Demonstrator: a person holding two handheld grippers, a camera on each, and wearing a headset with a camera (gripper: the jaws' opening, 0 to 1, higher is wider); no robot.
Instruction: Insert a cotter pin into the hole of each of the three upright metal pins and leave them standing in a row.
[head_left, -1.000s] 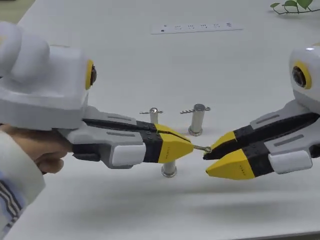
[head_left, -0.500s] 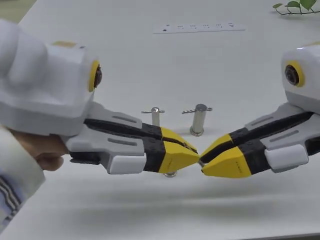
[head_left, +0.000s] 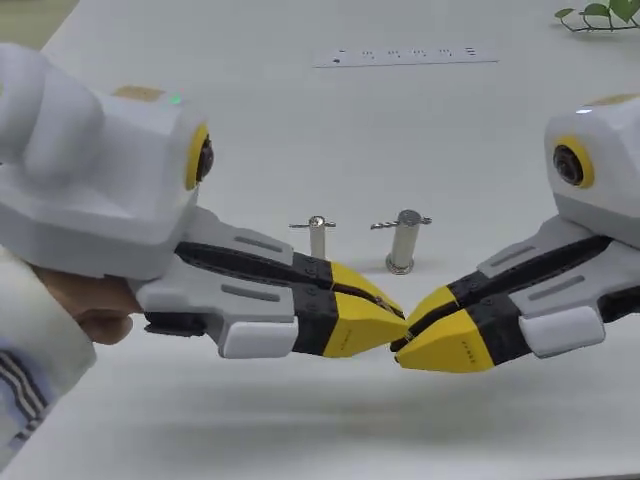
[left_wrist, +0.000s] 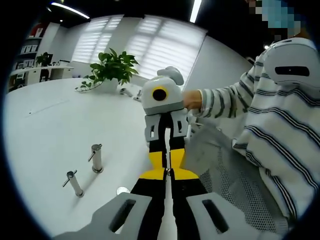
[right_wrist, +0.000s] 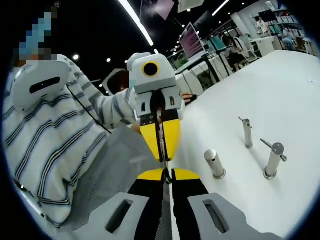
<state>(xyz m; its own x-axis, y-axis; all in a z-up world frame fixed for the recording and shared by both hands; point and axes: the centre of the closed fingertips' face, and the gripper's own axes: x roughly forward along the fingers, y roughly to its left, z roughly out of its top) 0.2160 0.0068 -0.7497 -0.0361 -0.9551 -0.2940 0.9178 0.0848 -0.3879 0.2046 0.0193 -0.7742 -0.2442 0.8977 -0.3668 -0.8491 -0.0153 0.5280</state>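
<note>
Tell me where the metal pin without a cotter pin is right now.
In the right gripper view the bare metal pin stands on the table just right of the right gripper, nearer than the two fitted pins.

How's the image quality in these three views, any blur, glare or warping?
Head view: soft, even light; a faint shadow lies on the table under the left gripper and right gripper. Left gripper view: fisheye curves the table edge; the window blinds glare white. Right gripper view: same curving; a ceiling strip light flares against a dark room.
</note>
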